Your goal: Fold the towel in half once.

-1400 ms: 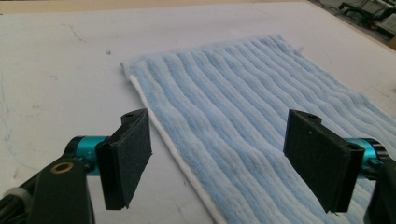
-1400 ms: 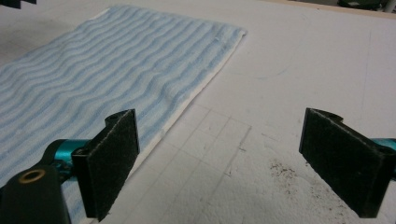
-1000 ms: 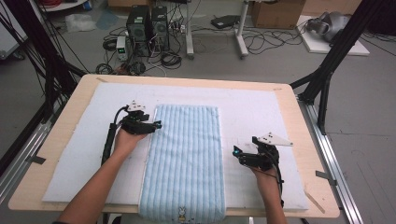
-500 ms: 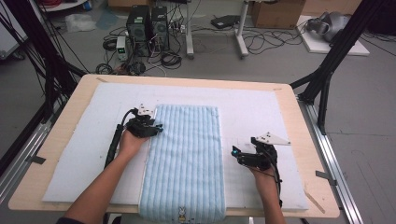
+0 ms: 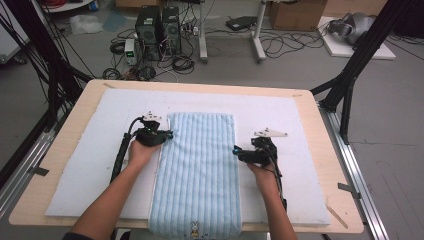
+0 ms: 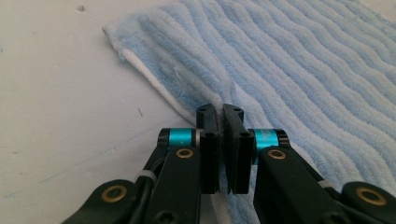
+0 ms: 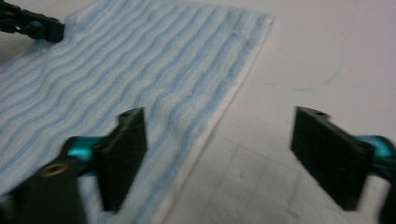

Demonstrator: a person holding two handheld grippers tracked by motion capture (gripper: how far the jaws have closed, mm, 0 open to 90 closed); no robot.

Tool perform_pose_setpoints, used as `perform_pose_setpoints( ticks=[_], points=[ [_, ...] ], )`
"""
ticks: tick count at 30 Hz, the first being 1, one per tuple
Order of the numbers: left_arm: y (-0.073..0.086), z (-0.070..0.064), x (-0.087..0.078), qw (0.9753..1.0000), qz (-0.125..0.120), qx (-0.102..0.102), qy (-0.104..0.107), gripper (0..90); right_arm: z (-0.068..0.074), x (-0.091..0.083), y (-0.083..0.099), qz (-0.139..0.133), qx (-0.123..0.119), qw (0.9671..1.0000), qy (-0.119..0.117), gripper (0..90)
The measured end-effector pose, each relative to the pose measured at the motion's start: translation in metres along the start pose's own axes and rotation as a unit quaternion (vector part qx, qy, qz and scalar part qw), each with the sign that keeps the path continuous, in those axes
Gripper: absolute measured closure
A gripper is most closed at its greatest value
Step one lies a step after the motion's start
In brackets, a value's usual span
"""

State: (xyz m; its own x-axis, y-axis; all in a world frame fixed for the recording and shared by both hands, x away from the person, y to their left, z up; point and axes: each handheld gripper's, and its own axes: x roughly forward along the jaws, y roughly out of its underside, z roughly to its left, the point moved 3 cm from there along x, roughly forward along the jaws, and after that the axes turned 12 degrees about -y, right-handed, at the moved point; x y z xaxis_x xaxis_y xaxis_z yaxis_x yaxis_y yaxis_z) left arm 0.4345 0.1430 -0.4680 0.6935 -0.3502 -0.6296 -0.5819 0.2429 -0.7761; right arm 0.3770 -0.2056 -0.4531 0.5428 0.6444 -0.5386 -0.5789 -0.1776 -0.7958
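Observation:
A light blue striped towel [image 5: 200,170] lies flat in a long strip down the middle of the white mat [image 5: 95,165]. My left gripper [image 5: 169,135] is at the towel's left edge near the far end. Its jaws are shut in the left gripper view [image 6: 223,111], tips over the towel's [image 6: 303,70] white-backed edge; I cannot tell whether cloth is pinched. My right gripper [image 5: 235,149] is at the towel's right edge, open. In the right gripper view [image 7: 219,116] one jaw is over the towel [image 7: 140,70] and the other over the mat. The left gripper [image 7: 32,23] shows far off.
The mat lies on a wooden table [image 5: 340,210]. The towel's near end with a small print [image 5: 192,231] hangs over the front edge. Computer cases [image 5: 157,25], cables and black frame legs [image 5: 350,75] stand on the floor beyond the table.
My right gripper has moved left and slightly forward to the towel's right edge. My left gripper has shifted a little right onto the towel's left edge.

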Motion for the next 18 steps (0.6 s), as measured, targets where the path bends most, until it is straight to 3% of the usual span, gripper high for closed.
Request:
perform_pose_setpoints(
  ticks=[3, 7, 9, 12, 13, 14, 15, 16, 18],
  points=[
    [0.000, 0.001, 0.001, 1.0000, -0.003, -0.007, 0.004, 85.1, -0.003, 0.020, -0.013, 0.022, 0.012, 0.9997, 0.010, 38.8],
    [0.000, 0.002, 0.000, 0.9999, -0.006, -0.008, 0.008, 84.2, -0.008, 0.042, -0.029, 0.040, 0.025, 0.9981, 0.039, 44.1],
    [0.000, 0.003, 0.000, 0.9999, -0.008, -0.011, 0.008, 84.1, -0.007, 0.049, -0.032, 0.046, 0.019, 0.9979, 0.042, 48.5],
    [0.001, 0.003, 0.000, 0.9999, -0.003, -0.013, 0.009, 84.1, -0.007, 0.061, -0.029, 0.078, 0.001, 0.9952, 0.060, 55.9],
    [0.001, 0.003, 0.001, 0.9998, -0.004, -0.016, 0.012, 84.1, -0.006, 0.061, -0.029, 0.076, 0.002, 0.9948, 0.067, 58.2],
    [0.001, 0.003, 0.002, 0.9997, -0.006, -0.021, 0.014, 84.1, -0.006, 0.060, -0.029, 0.076, 0.006, 0.9947, 0.069, 63.9],
    [0.001, 0.003, 0.002, 0.9996, -0.006, -0.023, 0.018, 84.1, -0.007, 0.059, -0.030, 0.077, 0.006, 0.9951, 0.062, 77.9],
    [0.001, 0.004, 0.001, 0.9995, -0.006, -0.022, 0.021, 84.3, -0.007, 0.058, -0.029, 0.074, 0.017, 0.9963, 0.040, 83.0],
    [0.000, 0.005, 0.001, 0.9992, -0.011, -0.029, 0.025, 84.6, -0.008, 0.058, -0.029, 0.074, 0.018, 0.9964, 0.037, 85.0]
  ],
)
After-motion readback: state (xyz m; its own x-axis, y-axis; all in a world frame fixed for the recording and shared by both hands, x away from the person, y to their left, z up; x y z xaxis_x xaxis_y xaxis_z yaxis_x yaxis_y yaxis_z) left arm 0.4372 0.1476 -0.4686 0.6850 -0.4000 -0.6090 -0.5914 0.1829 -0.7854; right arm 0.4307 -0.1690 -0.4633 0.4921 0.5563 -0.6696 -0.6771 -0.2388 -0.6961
